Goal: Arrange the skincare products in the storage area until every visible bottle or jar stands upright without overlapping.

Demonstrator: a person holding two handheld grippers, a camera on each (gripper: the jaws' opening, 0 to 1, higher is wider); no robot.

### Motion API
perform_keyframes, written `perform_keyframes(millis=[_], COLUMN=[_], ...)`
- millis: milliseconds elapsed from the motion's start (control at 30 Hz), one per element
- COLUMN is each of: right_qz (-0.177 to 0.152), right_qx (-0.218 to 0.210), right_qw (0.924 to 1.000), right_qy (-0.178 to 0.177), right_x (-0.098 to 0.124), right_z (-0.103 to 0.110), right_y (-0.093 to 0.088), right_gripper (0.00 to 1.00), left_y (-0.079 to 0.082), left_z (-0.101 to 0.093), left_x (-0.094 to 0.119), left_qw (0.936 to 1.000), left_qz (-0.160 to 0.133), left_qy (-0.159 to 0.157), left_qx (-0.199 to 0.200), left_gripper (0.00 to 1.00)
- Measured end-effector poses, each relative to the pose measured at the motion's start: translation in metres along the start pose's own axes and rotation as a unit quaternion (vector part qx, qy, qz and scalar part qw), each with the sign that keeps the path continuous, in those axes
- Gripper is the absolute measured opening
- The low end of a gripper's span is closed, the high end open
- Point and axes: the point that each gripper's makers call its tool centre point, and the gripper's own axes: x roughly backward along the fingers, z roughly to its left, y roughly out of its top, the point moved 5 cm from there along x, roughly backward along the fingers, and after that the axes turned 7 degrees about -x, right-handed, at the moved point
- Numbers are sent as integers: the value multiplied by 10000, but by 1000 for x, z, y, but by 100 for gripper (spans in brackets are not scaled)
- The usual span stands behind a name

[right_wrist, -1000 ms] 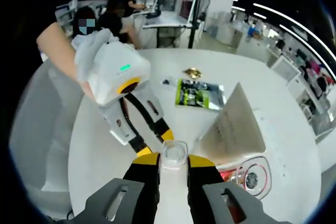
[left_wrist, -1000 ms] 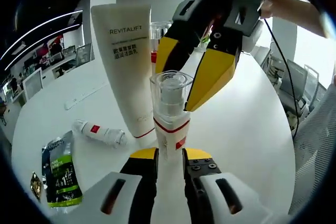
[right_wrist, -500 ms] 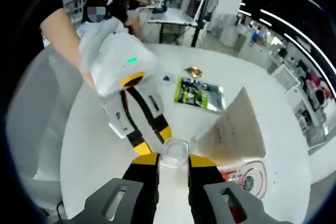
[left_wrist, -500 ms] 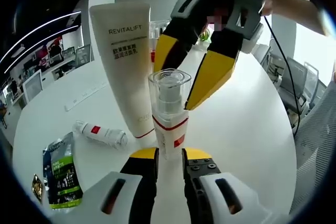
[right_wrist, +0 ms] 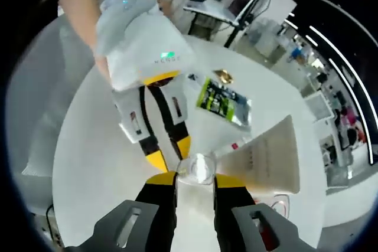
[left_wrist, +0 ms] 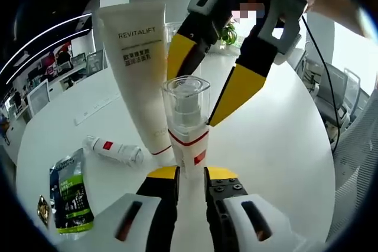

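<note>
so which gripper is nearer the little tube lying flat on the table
Left. The left gripper holds the base of the pump bottle, low beside the lying small tube. The right gripper grips the bottle's clear cap, higher and farther from the tube.

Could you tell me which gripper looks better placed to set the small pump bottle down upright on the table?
Probably the left gripper: its jaws clamp the base of the pump bottle, already upright over the table. The right gripper only pinches its clear cap from above.
</note>
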Motion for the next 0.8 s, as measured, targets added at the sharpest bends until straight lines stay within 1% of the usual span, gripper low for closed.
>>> perform_keyframes(millis=[167,433,567,800], right_qz=[19,-57,-11,2], right_qx=[81,-137,-156,-86], right_qw=[9999,9999,9999,9999], right_qy=[-64,-38,-72,-149], right_x=[0,3,3,4], right_z=[0,0,0,-2], right_y=[0,-1,-3,-3], right_gripper=[15,15,18,15], left_y=[1,0,1,3], left_z=[0,0,1,-1], left_x=[-1,-2,-2,-2], left_qw=[10000,10000,10000,10000], left_qz=[-14,0,-13,-21], left_qy=[12,3,24,24], left_qx=[8,5,21,10], left_gripper=[12,12,11,11])
